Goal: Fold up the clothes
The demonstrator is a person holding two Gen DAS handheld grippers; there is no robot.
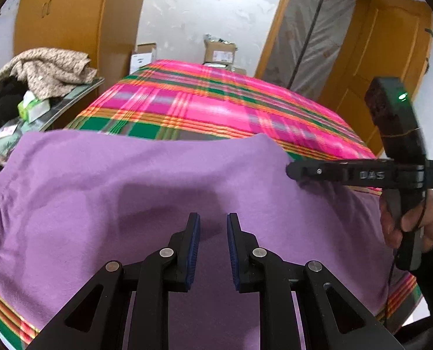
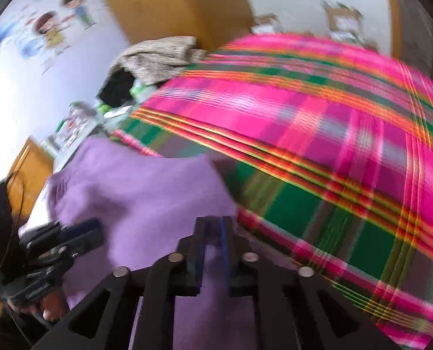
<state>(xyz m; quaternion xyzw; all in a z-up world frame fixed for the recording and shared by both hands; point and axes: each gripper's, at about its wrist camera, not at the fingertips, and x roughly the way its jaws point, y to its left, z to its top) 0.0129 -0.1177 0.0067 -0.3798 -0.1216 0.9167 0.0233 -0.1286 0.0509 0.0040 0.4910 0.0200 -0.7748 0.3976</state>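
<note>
A purple garment (image 1: 128,180) lies spread on a pink, green and orange plaid bed cover (image 1: 216,102). My left gripper (image 1: 213,227) hovers over the garment's middle. Its blue pads stand apart and only flat cloth shows beneath the gap. My right gripper (image 1: 290,172), held by a hand (image 1: 406,227), reaches in from the right at the garment's far right corner. In the right wrist view the right gripper (image 2: 213,227) is shut, with a fold of the purple garment (image 2: 146,192) pinched between the pads. The left gripper (image 2: 93,233) shows blurred at the left.
A side table at the left carries a beige cloth pile (image 1: 47,70), dark clothing and small packets. Cardboard boxes (image 1: 219,49) stand beyond the bed's far end. A wooden wardrobe (image 1: 64,14) and a doorway (image 1: 312,38) line the back wall.
</note>
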